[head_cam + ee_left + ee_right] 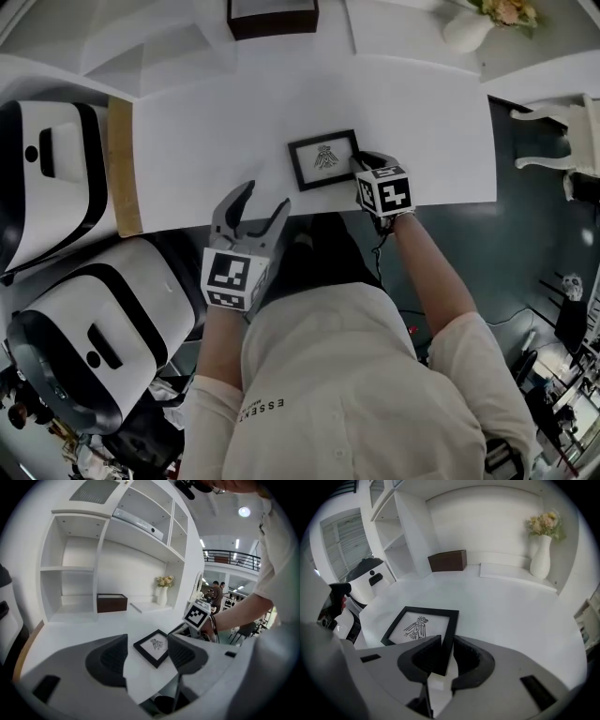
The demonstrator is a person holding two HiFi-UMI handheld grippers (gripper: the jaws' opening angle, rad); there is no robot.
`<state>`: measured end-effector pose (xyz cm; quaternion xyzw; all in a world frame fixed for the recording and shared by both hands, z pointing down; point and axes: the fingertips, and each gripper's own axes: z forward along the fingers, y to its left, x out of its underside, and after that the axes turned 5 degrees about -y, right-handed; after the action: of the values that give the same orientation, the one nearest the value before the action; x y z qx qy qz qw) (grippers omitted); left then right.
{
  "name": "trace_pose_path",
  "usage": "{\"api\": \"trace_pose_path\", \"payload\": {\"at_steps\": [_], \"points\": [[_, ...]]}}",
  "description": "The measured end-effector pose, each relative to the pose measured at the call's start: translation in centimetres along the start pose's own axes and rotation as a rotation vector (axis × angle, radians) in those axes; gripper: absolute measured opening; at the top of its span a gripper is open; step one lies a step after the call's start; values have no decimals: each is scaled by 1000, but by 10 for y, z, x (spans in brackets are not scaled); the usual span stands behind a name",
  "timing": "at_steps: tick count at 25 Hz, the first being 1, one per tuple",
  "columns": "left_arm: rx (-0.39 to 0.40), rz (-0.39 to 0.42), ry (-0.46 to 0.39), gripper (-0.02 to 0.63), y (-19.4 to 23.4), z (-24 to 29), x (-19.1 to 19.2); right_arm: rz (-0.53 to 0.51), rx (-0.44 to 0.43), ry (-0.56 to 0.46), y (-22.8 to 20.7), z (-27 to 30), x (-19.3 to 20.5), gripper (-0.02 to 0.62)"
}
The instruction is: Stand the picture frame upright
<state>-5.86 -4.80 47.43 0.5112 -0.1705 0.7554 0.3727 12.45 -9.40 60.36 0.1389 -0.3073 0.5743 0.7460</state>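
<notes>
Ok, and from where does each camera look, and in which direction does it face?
Head view: on the person's head, facing steeply down on the table, picture frame, left gripper and right gripper; forearms and shirt show.
Left gripper view: on the left gripper, facing the shelves across the table; its open jaws and the right arm show.
Right gripper view: on the right gripper, facing the vase; its jaws grip the frame's edge.
Shared: all three show the frame.
</notes>
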Motion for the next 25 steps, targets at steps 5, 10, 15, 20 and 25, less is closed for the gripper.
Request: {"api": "trace_pose_path", "payload": {"at_steps": [5,10,15,20,25], "points": [[12,-16,11,264,-13,-14,16,19,10,-16,9,-12,19,94],[26,-42,7,264,-24,-24,31,33,18,-23,18,-26,36,94],[41,-63,30,264,-38,-31,46,31,17,-12,22,-36,53,93],[60,-115,60,264,-56,-29,63,10,-5,5,22,-46,65,93],[90,-170,92,264,-82,-18,84,-14,-41,2,17,-56,77,93]]}}
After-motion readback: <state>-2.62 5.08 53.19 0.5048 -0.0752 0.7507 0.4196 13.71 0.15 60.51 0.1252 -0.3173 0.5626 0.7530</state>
